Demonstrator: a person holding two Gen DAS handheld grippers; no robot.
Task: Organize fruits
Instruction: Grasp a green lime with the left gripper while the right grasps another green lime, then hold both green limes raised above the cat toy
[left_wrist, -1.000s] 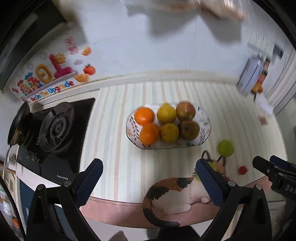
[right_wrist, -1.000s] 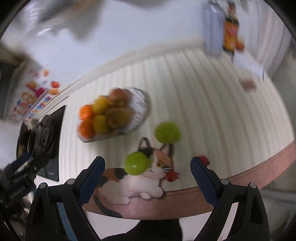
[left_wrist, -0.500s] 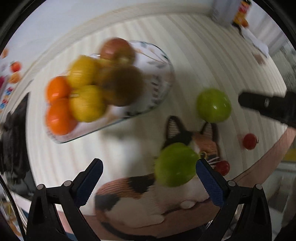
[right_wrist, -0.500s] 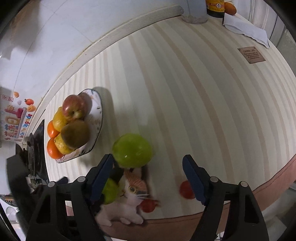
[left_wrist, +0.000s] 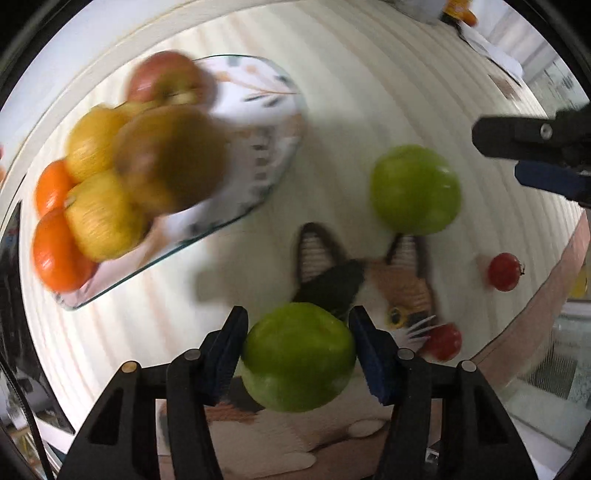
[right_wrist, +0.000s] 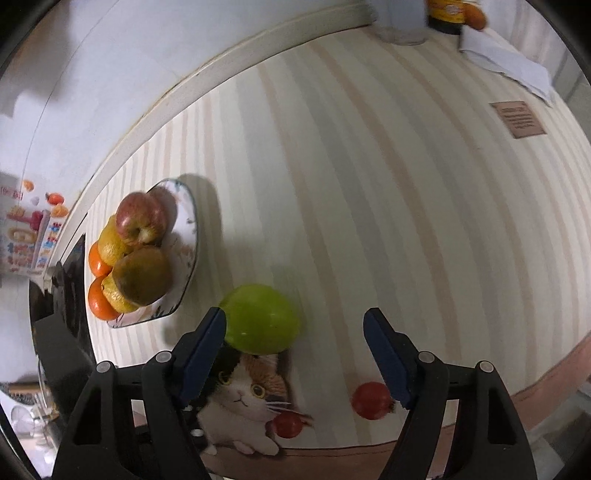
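Left wrist view looks straight down on a striped counter (left_wrist: 369, 92) that fills the picture beyond the fingers. Ahead of the fingers and to their left sits a patterned plate (left_wrist: 258, 122) heaped with fruit: two oranges (left_wrist: 51, 240), two yellow fruits (left_wrist: 103, 218), a brown fruit (left_wrist: 170, 158) and a red apple (left_wrist: 166, 77). Under the fingers lies a cat picture (left_wrist: 402, 291) printed on the counter. The left gripper (left_wrist: 297, 347) has just been closing, and its blue fingers (left_wrist: 225, 350) now sit against both sides of a green apple (left_wrist: 297, 354), holding it over the cat picture. A second green apple (left_wrist: 415, 188) rests ahead and to the right, just past the cat's ears. Two small red tomatoes lie to the right of the fingers, one (left_wrist: 504, 271) further out and one (left_wrist: 443, 341) just beside the right finger.

Right wrist view shows the right gripper (right_wrist: 295, 350) partly spread, its fingers (right_wrist: 384, 354) gripping nothing. That second green apple (right_wrist: 260, 319) lies between them, close against the left finger; whether it touches cannot be told, and the right finger stands well clear. The further tomato (right_wrist: 371, 400) sits just inside the right finger, the other (right_wrist: 288, 424) nearer the wrist on the cat picture. The plate (right_wrist: 186, 236) lies ahead and far left.
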